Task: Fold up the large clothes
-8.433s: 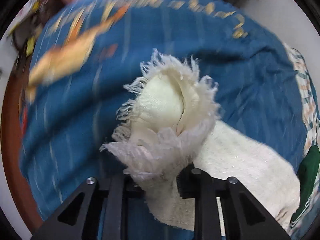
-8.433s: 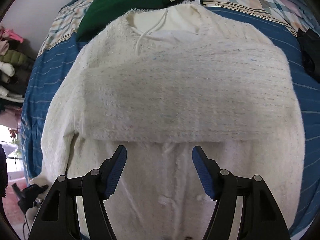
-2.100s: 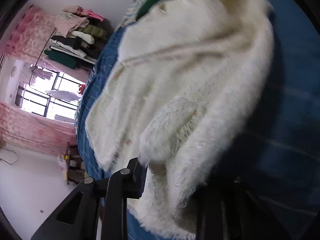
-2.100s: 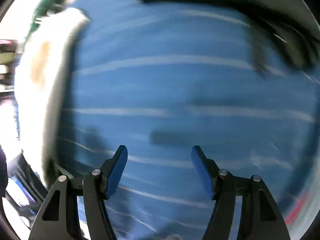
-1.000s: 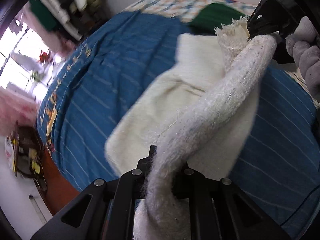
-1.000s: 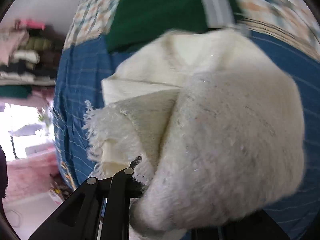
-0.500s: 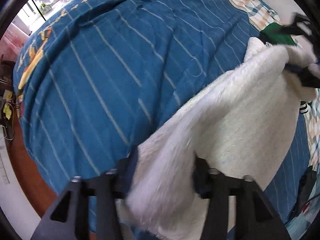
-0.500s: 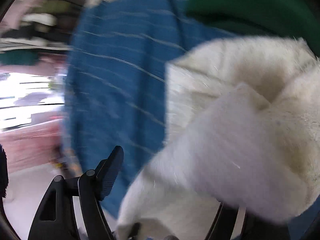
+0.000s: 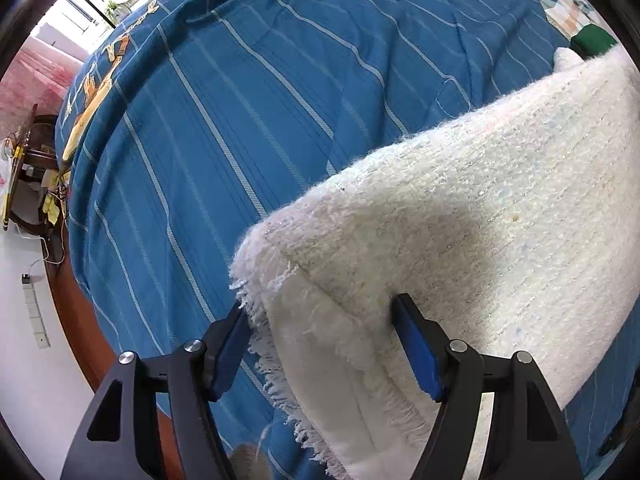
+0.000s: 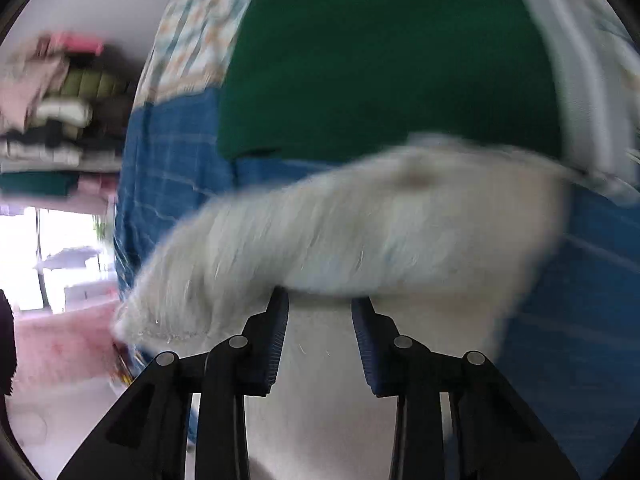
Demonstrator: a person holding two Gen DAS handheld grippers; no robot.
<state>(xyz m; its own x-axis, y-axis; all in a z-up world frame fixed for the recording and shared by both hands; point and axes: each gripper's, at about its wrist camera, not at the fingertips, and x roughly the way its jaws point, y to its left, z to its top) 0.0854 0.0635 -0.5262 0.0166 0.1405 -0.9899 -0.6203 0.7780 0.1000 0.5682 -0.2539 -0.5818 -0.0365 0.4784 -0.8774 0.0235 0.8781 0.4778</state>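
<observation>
A fluffy white knitted garment lies folded on the blue striped bedspread. Its fringed corner sits between the fingers of my left gripper, whose jaws stand wide apart around it. In the right wrist view the same white garment is blurred and drapes across just beyond my right gripper. The right jaws are partly open, with white cloth between and below them; a grip does not show.
A green garment with a white stripe lies on the bed behind the white one, and shows as a corner in the left view. Stacked clothes on shelves stand far left. The bed's wooden edge runs at lower left.
The left gripper has opened and let go of the white garment, which now lies flat on the bed. The right gripper's jaws have opened and the garment has slid off them.
</observation>
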